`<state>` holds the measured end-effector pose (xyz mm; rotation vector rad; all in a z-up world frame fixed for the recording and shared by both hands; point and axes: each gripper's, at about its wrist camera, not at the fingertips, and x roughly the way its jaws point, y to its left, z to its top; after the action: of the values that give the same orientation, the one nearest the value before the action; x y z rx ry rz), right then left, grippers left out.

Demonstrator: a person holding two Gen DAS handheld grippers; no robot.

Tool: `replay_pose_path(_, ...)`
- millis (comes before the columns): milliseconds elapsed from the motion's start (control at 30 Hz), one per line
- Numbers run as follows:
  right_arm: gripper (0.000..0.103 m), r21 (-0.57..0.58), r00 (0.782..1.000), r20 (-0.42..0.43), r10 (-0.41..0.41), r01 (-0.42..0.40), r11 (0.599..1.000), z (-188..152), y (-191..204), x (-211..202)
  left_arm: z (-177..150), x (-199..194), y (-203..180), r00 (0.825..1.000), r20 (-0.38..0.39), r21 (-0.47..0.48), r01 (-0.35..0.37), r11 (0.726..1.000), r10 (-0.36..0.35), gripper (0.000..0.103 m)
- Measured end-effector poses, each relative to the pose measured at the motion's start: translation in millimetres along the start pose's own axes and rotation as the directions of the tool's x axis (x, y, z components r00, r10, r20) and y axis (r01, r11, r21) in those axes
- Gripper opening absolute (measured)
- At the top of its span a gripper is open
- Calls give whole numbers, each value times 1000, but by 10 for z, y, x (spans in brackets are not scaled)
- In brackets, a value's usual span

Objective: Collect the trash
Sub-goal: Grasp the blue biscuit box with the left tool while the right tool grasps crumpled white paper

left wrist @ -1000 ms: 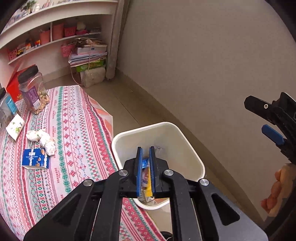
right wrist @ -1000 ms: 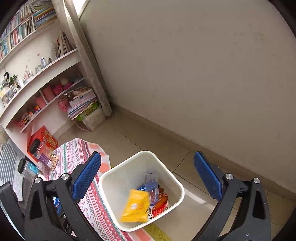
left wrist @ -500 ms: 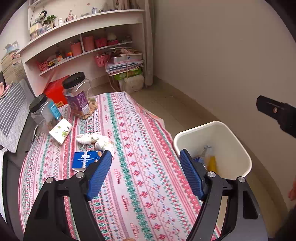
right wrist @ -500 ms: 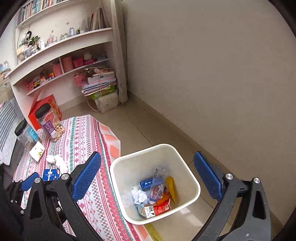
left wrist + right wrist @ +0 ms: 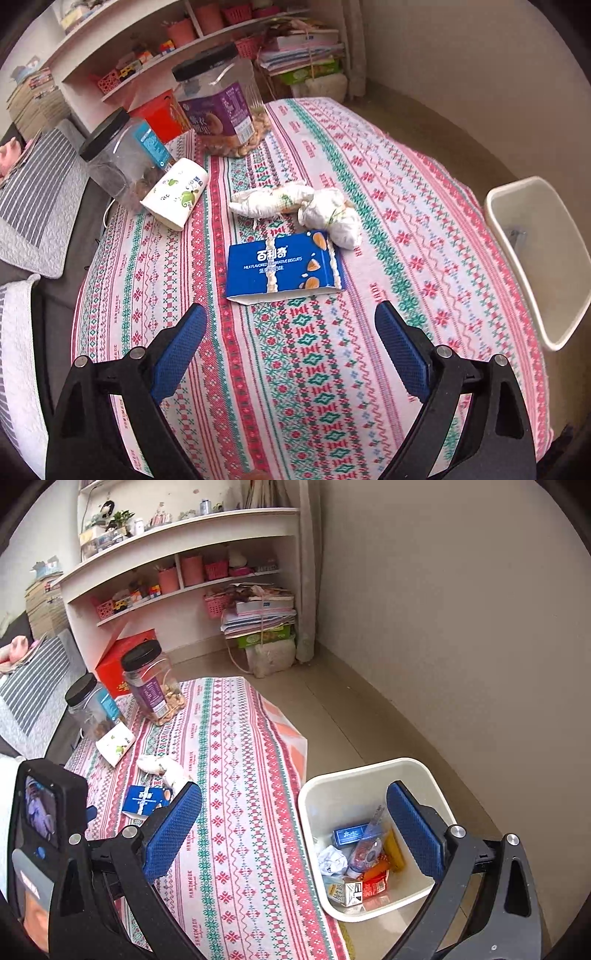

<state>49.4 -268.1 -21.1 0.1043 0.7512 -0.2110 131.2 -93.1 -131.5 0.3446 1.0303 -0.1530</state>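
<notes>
A flat blue biscuit box (image 5: 282,266) lies on the patterned tablecloth (image 5: 332,387), with crumpled white paper wads (image 5: 295,203) just behind it and a paper cup (image 5: 175,194) on its side to the left. My left gripper (image 5: 291,350) is open and empty, hovering a little short of the box. My right gripper (image 5: 295,827) is open and empty between the table edge and the white bin (image 5: 332,779), which holds several wrappers and cartons. The bin (image 5: 535,258) also shows at the right in the left wrist view. The box (image 5: 146,799) and wads (image 5: 162,766) show in the right wrist view.
Two black-lidded clear jars (image 5: 221,107) (image 5: 122,155) stand at the table's far left. A red box (image 5: 125,657) and shelves (image 5: 184,554) with pink baskets are behind. A striped cushion (image 5: 33,199) lies left. The left gripper's body (image 5: 40,812) sits at the left edge.
My left gripper opened, let a yellow wrapper fall into the bin, and swung left over the table toward the blue box. My right gripper turned left, staying open.
</notes>
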Motion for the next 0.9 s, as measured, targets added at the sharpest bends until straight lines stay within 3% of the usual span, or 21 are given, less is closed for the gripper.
replay_pose_path(133, 96, -7, 1000, -15, 10, -10, 1000, 21, 100, 69, 31, 285, 10, 999, -37, 151, -22, 988, 28, 90)
replay_pose_path(300, 96, -4, 999, -33, 23, -23, 1000, 69, 166, 139, 179, 572, -22, 999, -39, 253, -19, 967, 30, 90)
replay_pose_path(500, 96, -10, 998, -56, 17, -17, 1000, 84, 227, 244, 374, 861, -120, 990, -113, 329, 113, 937, -80, 92)
replay_pose_path(667, 96, -13, 996, -84, 16, -17, 1000, 68, 270, 338, 402, 989, 131, 958, -203, 159, 236, 959, -202, 92)
replay_pose_path(833, 96, -29, 995, -95, 19, -22, 999, 46, 354, 376, 13, 887, 303, 932, -292, 109, 255, 961, -214, 93)
replay_pose_path(900, 96, -33, 994, -103, 22, -25, 999, 37, 400, 397, -163, 882, 466, 891, -357, -24, 291, 957, -280, 92)
